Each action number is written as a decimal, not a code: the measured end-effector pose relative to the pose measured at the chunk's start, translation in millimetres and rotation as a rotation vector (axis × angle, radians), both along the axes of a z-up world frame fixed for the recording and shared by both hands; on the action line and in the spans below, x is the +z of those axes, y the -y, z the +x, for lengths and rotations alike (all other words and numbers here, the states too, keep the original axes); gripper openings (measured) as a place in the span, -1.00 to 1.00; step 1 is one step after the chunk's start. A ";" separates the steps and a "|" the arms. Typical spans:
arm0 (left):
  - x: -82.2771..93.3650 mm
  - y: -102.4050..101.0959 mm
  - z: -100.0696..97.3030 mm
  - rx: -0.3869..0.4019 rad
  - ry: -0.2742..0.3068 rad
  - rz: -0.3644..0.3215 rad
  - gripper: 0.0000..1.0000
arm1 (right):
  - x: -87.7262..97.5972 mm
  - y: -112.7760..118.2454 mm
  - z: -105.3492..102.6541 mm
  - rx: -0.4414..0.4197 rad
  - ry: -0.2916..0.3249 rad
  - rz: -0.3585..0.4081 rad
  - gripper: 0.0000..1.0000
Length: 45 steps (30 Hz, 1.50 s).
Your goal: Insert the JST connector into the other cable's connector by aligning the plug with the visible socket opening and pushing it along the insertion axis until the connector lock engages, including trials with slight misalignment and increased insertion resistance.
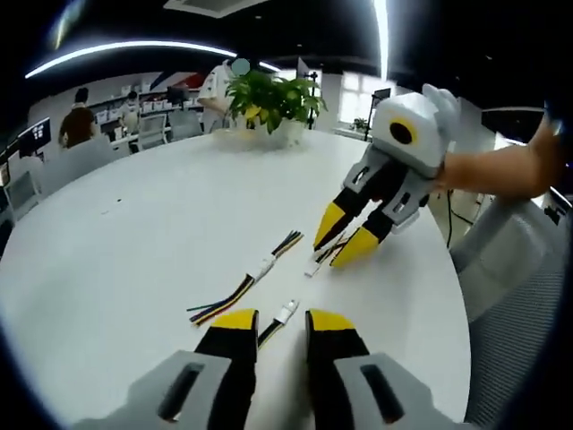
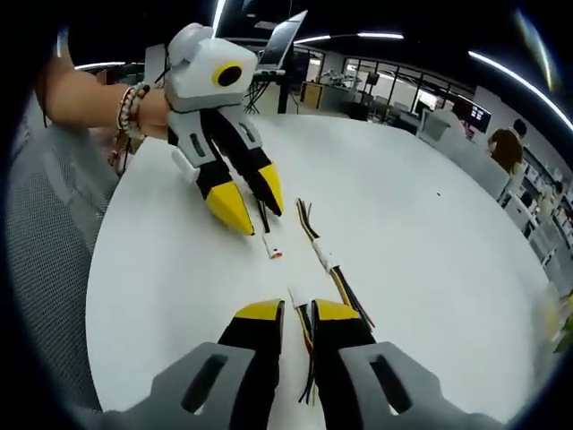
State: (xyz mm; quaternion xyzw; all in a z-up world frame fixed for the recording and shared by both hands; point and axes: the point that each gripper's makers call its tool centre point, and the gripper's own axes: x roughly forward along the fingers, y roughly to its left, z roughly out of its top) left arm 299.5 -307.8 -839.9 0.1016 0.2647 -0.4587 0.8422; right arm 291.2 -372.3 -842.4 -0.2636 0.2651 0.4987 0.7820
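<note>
Short cable with white JST connector (image 1: 285, 313) lies on white table (image 1: 134, 233) between left gripper (image 1: 273, 321) tips, jaws slightly apart, grip unclear. Right gripper (image 2: 296, 311) jaws straddle second cable (image 2: 309, 345), hold uncertain. Third joined cable (image 1: 255, 276) lies between, unobstructed. Potted plant (image 1: 271, 98) far edge.

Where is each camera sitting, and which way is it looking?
Left gripper view: rides on the left tongs, looking across the white table at the cables and the right tongs; a forearm shows.
Right gripper view: rides on the right tongs, looking back at the left tongs; a braceleted wrist shows.
Shared: table, cables, and each other's tongs.
</note>
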 end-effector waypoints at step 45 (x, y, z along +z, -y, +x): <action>19.6 21.0 -16.2 -0.139 -0.003 -0.047 -1.00 | 21.1 -24.3 -14.4 0.220 0.209 -0.073 -1.00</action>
